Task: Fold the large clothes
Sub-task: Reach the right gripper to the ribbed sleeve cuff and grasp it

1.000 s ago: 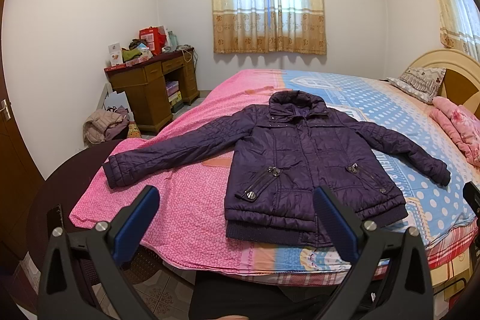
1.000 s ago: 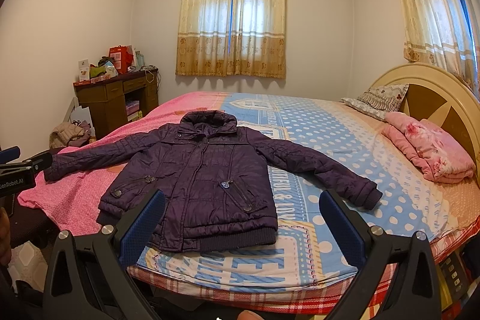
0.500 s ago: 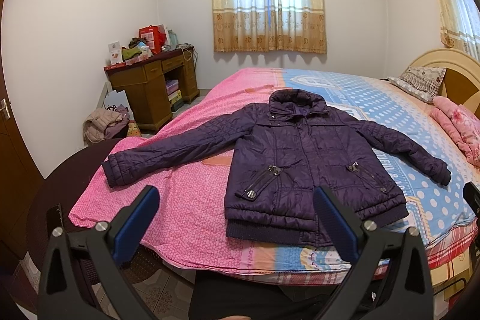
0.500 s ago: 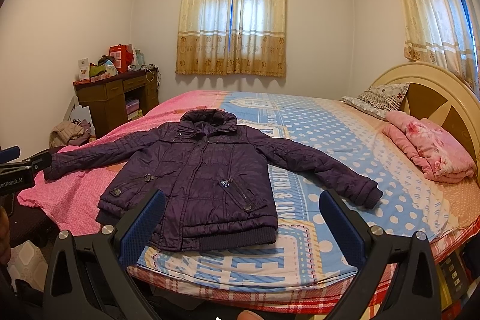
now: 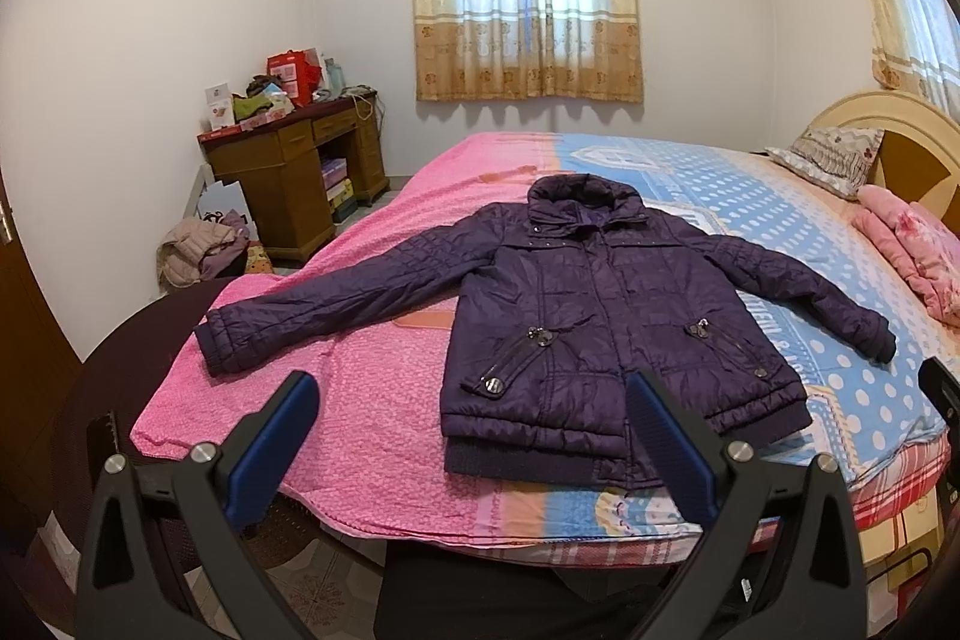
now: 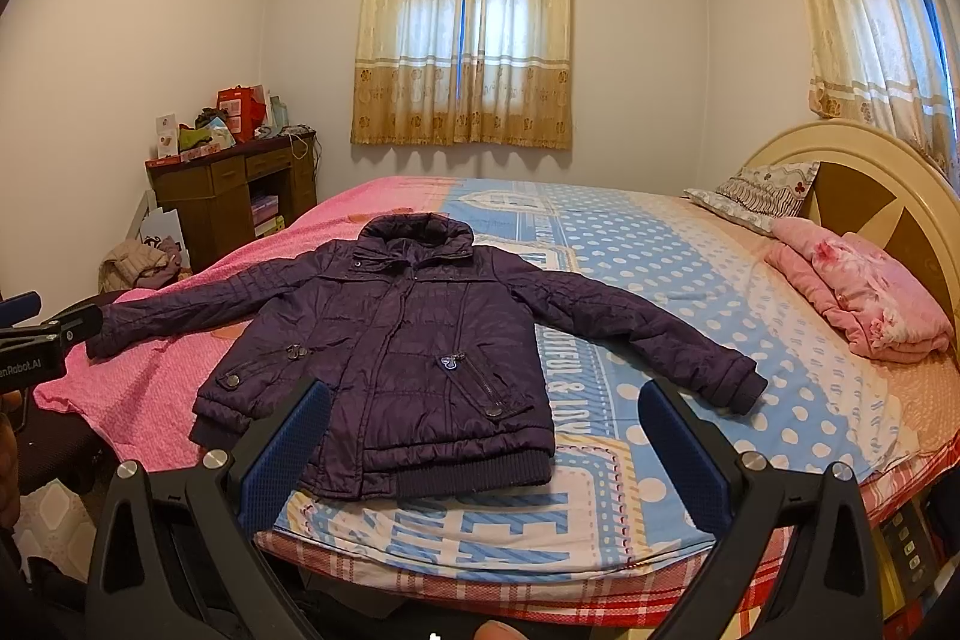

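A dark purple quilted jacket [image 5: 600,298] lies flat and face up on the bed [image 5: 384,400], both sleeves spread out, collar toward the far side. It also shows in the right wrist view [image 6: 408,340]. My left gripper [image 5: 474,445] is open and empty, held in front of the bed's near edge, short of the jacket's hem. My right gripper [image 6: 483,451] is open and empty too, near the hem on the right side. The left gripper shows at the left edge of the right wrist view [image 6: 36,334].
The bed has a pink and blue spotted cover. A folded pink blanket [image 6: 858,292] and a pillow [image 6: 756,193] lie by the headboard [image 6: 864,178]. A wooden desk [image 5: 288,172] with clutter stands at the far left wall, clothes [image 5: 198,250] heaped on the floor beside it.
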Motion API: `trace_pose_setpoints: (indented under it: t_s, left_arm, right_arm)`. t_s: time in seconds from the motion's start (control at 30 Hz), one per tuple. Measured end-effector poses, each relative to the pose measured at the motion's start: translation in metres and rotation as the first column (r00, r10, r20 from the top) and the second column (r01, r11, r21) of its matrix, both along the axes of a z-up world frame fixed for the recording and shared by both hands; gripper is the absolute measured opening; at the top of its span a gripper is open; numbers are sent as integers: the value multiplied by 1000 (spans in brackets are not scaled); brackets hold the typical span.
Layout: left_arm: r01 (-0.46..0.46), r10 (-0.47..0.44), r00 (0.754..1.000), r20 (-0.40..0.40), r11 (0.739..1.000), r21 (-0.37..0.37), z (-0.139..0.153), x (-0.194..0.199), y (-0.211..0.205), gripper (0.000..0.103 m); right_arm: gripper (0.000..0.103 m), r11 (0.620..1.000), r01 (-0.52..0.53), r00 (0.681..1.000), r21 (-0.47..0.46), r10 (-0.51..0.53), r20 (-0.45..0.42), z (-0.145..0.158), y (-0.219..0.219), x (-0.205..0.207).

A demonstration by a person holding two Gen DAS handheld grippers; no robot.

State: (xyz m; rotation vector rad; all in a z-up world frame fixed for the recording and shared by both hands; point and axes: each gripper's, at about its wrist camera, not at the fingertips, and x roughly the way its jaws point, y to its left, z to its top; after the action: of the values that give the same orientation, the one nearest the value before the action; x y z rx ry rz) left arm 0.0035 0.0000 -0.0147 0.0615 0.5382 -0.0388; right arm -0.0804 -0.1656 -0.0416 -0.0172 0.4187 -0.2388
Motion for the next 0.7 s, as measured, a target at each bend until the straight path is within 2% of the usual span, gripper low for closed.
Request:
trace_pose_setpoints:
  t_s: [0.3, 0.57, 0.67, 0.7]
  left_arm:
    - [13, -13, 1000, -22, 1000, 3, -5, 10, -2, 103]
    - [-10, 12, 998, -68, 1000, 28, -22, 49, 5, 103]
    - [-11, 15, 997, -81, 999, 44, -30, 68, 3, 103]
    - [-13, 17, 996, -89, 999, 48, -32, 75, 2, 103]
  right_arm:
    - [102, 1000, 6, 1000, -5, -6, -13, -6, -3, 6]
    - [102, 999, 26, 996, -43, -29, -90, -38, -32, 42]
    - [102, 999, 50, 992, 1, -50, -112, -53, -55, 55]
    - [102, 997, 65, 994, 29, -62, -91, -58, -68, 58]
